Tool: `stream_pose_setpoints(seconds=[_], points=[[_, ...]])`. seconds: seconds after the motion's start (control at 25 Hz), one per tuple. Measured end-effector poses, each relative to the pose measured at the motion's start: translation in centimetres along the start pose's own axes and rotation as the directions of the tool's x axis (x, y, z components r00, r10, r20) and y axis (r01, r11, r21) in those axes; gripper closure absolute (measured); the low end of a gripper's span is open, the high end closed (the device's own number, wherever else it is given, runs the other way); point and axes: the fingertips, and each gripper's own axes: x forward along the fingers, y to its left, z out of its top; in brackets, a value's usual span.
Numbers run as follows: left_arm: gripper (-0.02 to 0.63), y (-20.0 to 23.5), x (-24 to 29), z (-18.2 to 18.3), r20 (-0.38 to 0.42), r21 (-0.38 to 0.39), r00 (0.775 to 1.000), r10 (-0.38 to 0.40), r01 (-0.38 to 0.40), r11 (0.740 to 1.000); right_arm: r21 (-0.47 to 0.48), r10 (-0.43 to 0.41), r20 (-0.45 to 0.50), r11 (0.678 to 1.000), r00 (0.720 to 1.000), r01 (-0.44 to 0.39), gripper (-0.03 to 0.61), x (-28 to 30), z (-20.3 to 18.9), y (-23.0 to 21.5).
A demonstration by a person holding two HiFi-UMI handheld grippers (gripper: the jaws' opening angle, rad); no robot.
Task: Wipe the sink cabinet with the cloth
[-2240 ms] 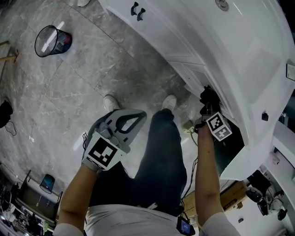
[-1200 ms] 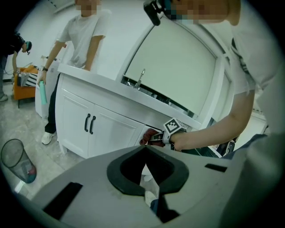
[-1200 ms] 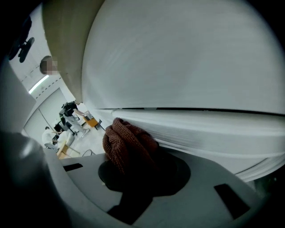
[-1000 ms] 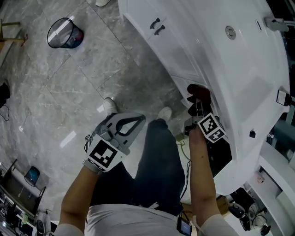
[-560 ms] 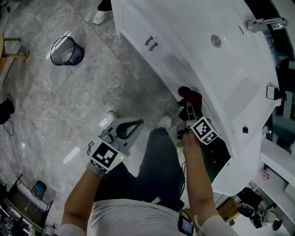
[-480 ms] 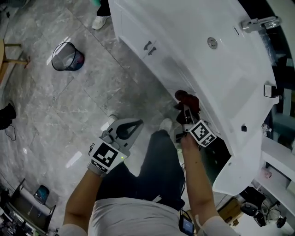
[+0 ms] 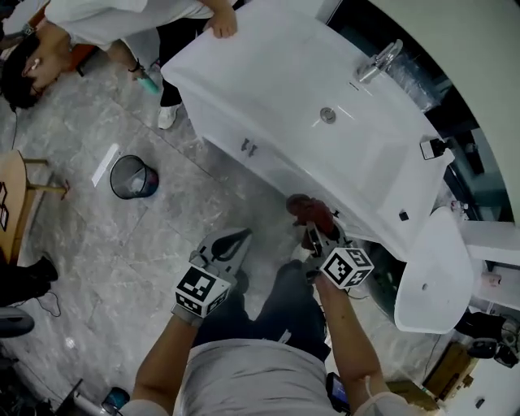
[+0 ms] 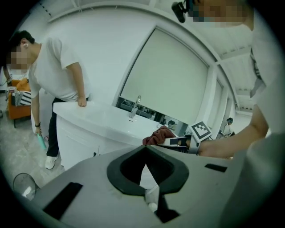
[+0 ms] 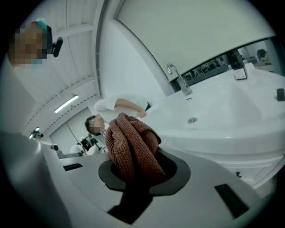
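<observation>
Rust-brown knit cloth point(image 9: 133, 147), bunched, sits clamped betw. the jaws of the right gripper point(image 7: 314, 234), which are closed tight on its lower folds; most of the fabric stands proud above them. Head view: cloth is held at the right-hand part of the white sink cabinet point(image 7: 219, 130), just under the overhanging basin rim, near or against the front panel; contact can't be confirmed. The right gripper view shows drain point(image 7: 327, 114) and tap point(image 7: 375, 62) beyond the cloth, which isn't pressed to either. Left gripper point(image 7: 234, 240) hangs idle over the grey stone floor point(image 7: 122, 244), well apart from the cabinet, jaws together w/ nothing betw. them. Second person point(image 7: 106, 16) leans a hand on the far end of the counter; bin point(image 7: 134, 176) stands on the floor nearby. Progress (judgement): cloth pick-up is done, and wiping looks under way or about to start. No streaks or damp patches show, so wiped vs. unwiped areas can't be told. Door section w/ the two handles point(image 7: 248, 147) is prob. left to do.
</observation>
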Motion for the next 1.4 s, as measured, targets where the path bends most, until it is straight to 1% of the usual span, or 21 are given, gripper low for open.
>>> stream_pose_setpoints(seconds=[0.24,0.4,0.6,0.72,0.84,0.96,1.12,1.28,1.4], points=[[0.603,-1.6,-0.4,5.5,0.032,0.03,0.999,-0.004,0.003,1.0,-0.048,0.067,0.062,0.997,0.996,-0.065,0.491,-2.7,5.3,4.3],[0.603,-3.2,-1.1,8.3,0.071,0.014,0.997,0.012,-0.014,1.0,-0.094,0.126,0.072,0.988,0.989,-0.119,0.491,-4.5,8.3,7.1],[0.603,-3.8,-2.9,12.5,0.131,0.044,0.991,0.037,-0.043,0.998,-0.193,0.23,0.107,0.959,0.967,-0.207,0.491,-5.3,12.8,11.4],[0.603,-4.8,-3.9,14.6,0.165,0.051,0.985,0.044,-0.053,0.997,-0.228,0.268,0.116,0.944,0.956,-0.237,0.491,-6.8,15.2,13.1],[0.603,-5.3,-5.0,16.8,0.21,0.074,0.976,0.055,-0.072,0.995,-0.26,0.302,0.134,0.93,0.944,-0.26,0.491,-7.7,17.2,14.6],[0.602,-5.9,-6.0,18.8,0.257,0.089,0.964,0.067,-0.093,0.992,-0.292,0.339,0.146,0.912,0.929,-0.287,0.491,-8.3,18.5,15.9],[0.601,-6.9,-7.0,21.1,0.313,0.118,0.948,0.06,-0.102,0.988,-0.355,0.396,0.151,0.877,0.906,-0.324,0.491,-9.2,19.7,17.9],[0.601,-7.7,-7.3,22.6,0.339,0.155,0.939,0.046,-0.104,0.982,-0.406,0.427,0.161,0.85,0.89,-0.335,0.491,-9.6,20.8,19.1],[0.601,-8.4,-7.2,23.0,0.345,0.183,0.938,0.038,-0.107,0.977,-0.434,0.438,0.158,0.836,0.885,-0.337,0.491,-9.6,21.0,19.4]])
